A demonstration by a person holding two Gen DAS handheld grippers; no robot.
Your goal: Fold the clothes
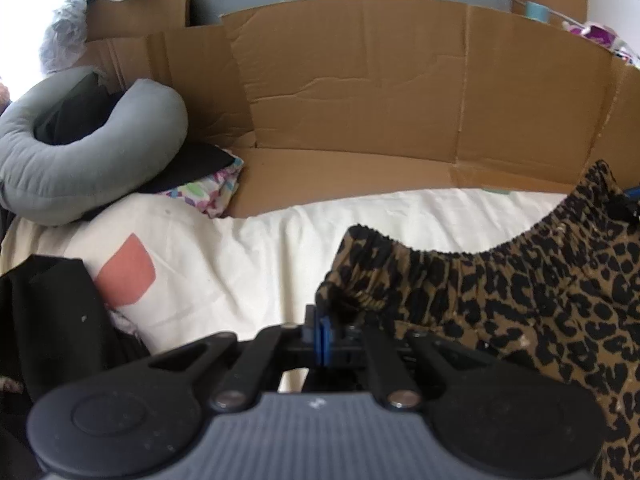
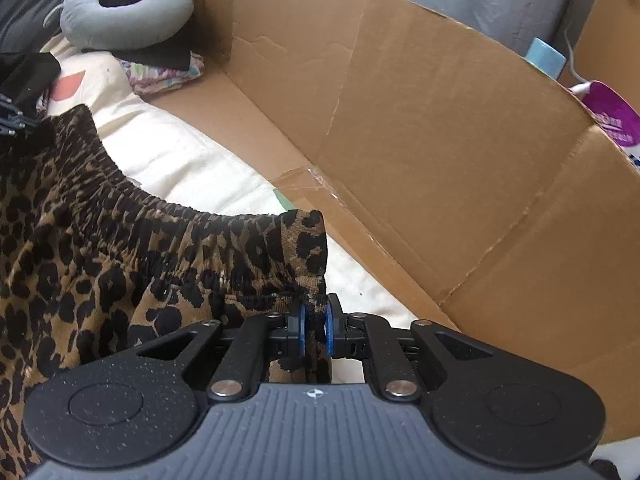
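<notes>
- The garment (image 1: 520, 300) is tan-brown with black leopard spots, and its gathered waistband (image 2: 132, 208) has the same print.
- The bed sheet (image 1: 248, 256) is cream-white, with a salmon-pink patch (image 1: 128, 276).
- The cardboard walls (image 2: 420, 140) are plain brown.
- The neck pillow (image 1: 80, 160) is grey.
- A folded cloth (image 1: 212, 192) beside it is white with pink, green and purple flecks, under a black piece (image 1: 192, 164).
- The gripper fingers (image 2: 328, 332) have blue pads on black bodies.
- A small cup (image 2: 546, 58) is light blue.
</notes>
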